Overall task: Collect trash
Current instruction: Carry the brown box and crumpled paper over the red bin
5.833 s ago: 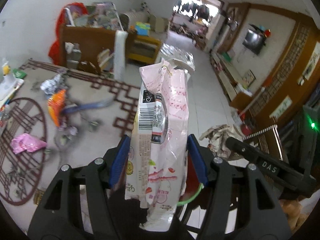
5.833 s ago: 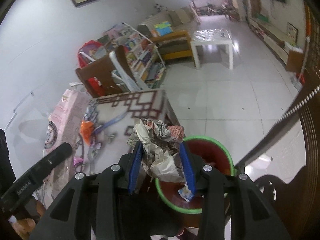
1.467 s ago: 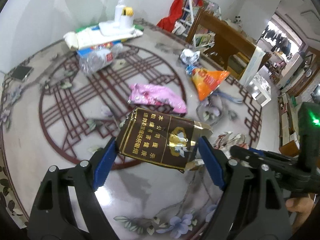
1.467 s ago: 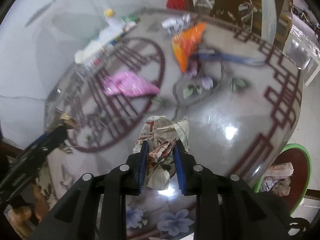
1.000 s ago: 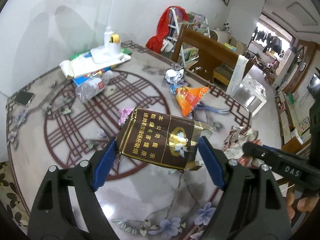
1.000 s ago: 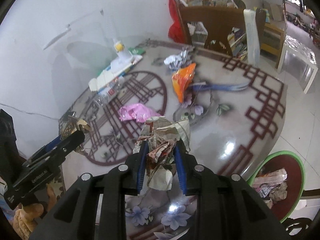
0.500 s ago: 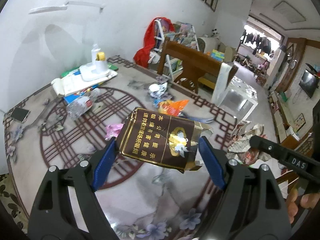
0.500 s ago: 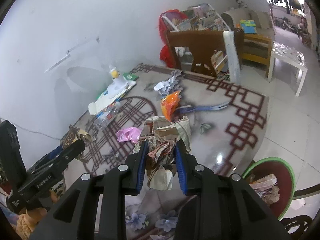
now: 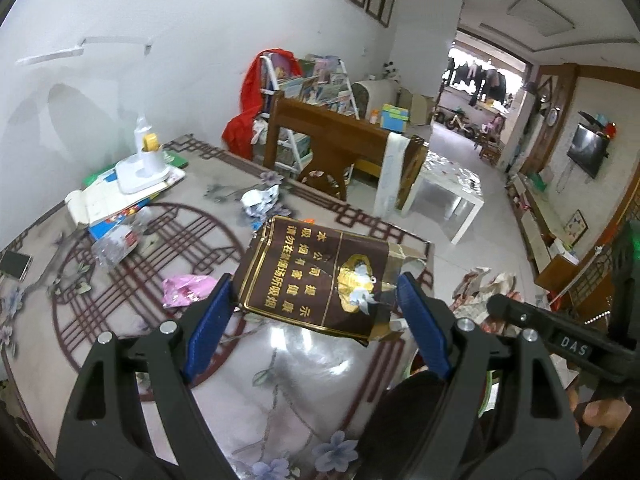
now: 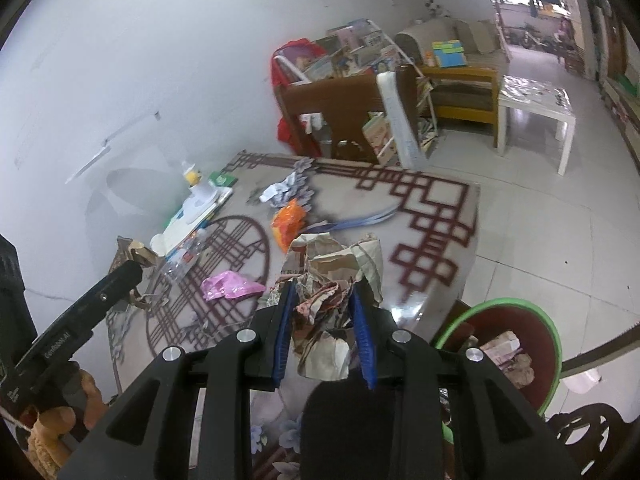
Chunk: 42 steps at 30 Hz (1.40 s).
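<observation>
Two grippers loaded: left gripper (image 9: 314, 316) pinches brown carton (image 9: 316, 280); right gripper (image 10: 324, 320) pinches crumpled paper (image 10: 330, 280) above table (image 10: 432, 240).

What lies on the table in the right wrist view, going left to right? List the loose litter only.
Clear crushed plastic bottle → pink crumpled plastic wrapper → orange snack bag → blue strip.
</observation>
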Each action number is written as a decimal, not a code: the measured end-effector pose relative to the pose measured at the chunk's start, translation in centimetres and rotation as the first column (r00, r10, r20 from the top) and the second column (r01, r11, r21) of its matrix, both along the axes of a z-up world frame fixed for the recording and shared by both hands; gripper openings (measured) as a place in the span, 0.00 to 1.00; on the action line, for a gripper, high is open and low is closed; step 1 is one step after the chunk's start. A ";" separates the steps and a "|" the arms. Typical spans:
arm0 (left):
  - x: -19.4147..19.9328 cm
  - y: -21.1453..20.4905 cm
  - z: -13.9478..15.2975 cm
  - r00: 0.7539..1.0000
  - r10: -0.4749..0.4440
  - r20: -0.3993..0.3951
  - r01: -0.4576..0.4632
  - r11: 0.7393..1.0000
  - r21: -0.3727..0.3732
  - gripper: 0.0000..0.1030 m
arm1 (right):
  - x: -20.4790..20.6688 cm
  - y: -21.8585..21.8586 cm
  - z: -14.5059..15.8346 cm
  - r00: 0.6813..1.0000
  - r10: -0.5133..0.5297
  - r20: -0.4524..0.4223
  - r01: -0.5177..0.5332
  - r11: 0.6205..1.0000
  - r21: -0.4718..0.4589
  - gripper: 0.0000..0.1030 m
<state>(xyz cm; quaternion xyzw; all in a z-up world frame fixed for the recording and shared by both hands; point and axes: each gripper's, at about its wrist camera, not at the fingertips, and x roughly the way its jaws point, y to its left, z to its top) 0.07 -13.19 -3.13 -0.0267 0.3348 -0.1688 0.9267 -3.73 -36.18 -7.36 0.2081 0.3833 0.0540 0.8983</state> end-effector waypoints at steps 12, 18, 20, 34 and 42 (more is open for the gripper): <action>0.0 -2.7 -0.4 0.998 -0.065 -0.027 0.065 0.998 -0.008 0.77 | -1.9 -3.8 -0.6 0.995 -0.095 -0.006 0.095 0.995 0.013 0.28; 0.0 -4.5 -1.0 0.993 -0.106 -0.049 0.106 0.994 -0.007 0.77 | -3.2 -5.9 -1.6 0.987 -0.154 -0.036 0.154 0.988 0.017 0.28; 0.2 -5.1 -1.3 0.990 -0.127 -0.060 0.126 0.992 -0.018 0.77 | -3.6 -6.7 -1.9 0.984 -0.172 -0.046 0.173 0.985 0.023 0.28; 0.0 -13.8 -3.4 0.942 -0.306 -0.140 0.302 0.952 -0.047 0.77 | -6.8 -11.9 -3.9 0.942 -0.317 -0.109 0.322 0.946 0.030 0.28; 0.1 -17.5 -4.8 0.910 -0.377 -0.173 0.378 0.925 -0.029 0.77 | -8.6 -14.8 -5.4 0.907 -0.391 -0.157 0.403 0.914 0.049 0.28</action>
